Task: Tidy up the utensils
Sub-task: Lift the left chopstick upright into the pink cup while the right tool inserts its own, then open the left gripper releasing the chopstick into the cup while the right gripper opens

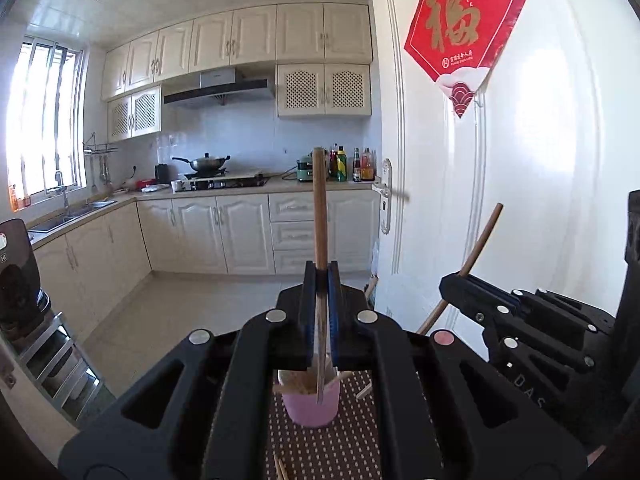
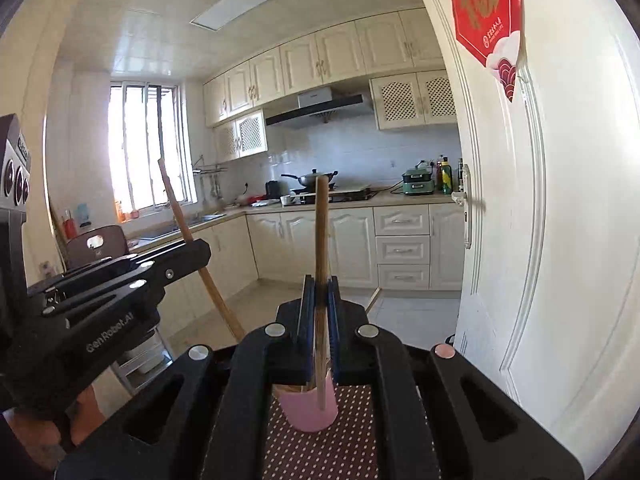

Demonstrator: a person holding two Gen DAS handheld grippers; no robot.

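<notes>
My left gripper (image 1: 321,276) is shut on a wooden chopstick (image 1: 320,208) that stands upright, its lower tip over a pink cup (image 1: 312,404). The cup holds several chopsticks and stands on a dark dotted mat (image 1: 340,440). My right gripper (image 2: 320,282) is shut on another upright chopstick (image 2: 321,232), its tip at the pink cup (image 2: 310,410). The right gripper also shows in the left wrist view (image 1: 460,280) with its chopstick tilted. The left gripper shows in the right wrist view (image 2: 196,248) at the left.
A white door (image 1: 500,180) with a red paper sign (image 1: 464,28) stands close on the right. Loose chopsticks (image 1: 282,468) lie on the mat near the cup. A metal rack (image 1: 56,364) is at the lower left. Kitchen cabinets and a stove (image 1: 216,180) lie beyond.
</notes>
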